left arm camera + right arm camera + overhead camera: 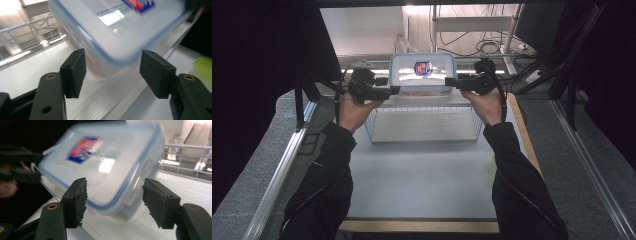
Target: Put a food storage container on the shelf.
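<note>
**Two grippers letting go of a clear box**

A person is standing at a white counter (422,175) and is holding a gripper in each hand. Between the two grippers is sitting a clear plastic box (422,74) with a blue-edged lid and a red and blue sticker (423,68) on top. The box is at the far side of the counter, just behind a wire basket (424,123). Whether it is touching the basket's far rim is hard to tell.

The left gripper (395,90) is pointing at the left end of the box. In the left gripper view, its jaws are standing apart, one on each side of the box's end (110,37). The pads are not pressing on the box, and there is a gap on both sides.

The right gripper (450,81) is pointing at the right end of the box. In the right gripper view, its jaws are also standing wide, and the corner of the box (105,170) is sitting between them. The pads are not squeezing it. The box is looking blurry in both gripper views.

The person's dark sleeves (324,185) are coming in from the near side of the counter. A small green thing (203,66) is showing far off in the left gripper view, too blurry to name.
</note>
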A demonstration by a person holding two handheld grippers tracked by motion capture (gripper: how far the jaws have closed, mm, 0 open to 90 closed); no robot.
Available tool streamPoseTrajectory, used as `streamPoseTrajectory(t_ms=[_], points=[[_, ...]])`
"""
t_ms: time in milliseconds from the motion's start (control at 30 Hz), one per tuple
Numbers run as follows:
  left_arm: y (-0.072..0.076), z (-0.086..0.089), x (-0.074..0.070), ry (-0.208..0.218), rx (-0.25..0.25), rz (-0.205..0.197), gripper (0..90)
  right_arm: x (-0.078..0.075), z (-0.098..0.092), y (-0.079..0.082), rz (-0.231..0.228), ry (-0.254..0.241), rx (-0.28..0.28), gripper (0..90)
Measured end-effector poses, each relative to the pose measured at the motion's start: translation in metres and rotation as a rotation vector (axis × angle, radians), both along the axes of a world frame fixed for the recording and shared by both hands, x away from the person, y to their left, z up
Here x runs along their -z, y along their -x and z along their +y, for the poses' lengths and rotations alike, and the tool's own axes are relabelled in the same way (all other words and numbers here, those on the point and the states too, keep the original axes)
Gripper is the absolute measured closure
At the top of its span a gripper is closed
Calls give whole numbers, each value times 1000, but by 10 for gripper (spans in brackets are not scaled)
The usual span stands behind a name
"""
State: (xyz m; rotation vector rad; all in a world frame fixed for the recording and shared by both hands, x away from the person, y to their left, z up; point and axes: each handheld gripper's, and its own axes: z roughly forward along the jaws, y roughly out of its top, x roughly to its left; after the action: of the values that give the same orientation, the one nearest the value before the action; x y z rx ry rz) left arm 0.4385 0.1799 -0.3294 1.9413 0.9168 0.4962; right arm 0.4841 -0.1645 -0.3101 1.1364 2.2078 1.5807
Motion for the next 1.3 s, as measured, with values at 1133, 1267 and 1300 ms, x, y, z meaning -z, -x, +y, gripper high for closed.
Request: streamPoseTrajectory(t_ms=[1133,1267,1300], points=[[12,-4,18,44,-39,-33,446,13,7,21,-98,166,-29,665],[30,-2,26,77,-5,-44,351,16,7,33,-113,188,-52,616],[34,-1,28,83,5,-47,333,18,7,36,-114,191,-61,600]])
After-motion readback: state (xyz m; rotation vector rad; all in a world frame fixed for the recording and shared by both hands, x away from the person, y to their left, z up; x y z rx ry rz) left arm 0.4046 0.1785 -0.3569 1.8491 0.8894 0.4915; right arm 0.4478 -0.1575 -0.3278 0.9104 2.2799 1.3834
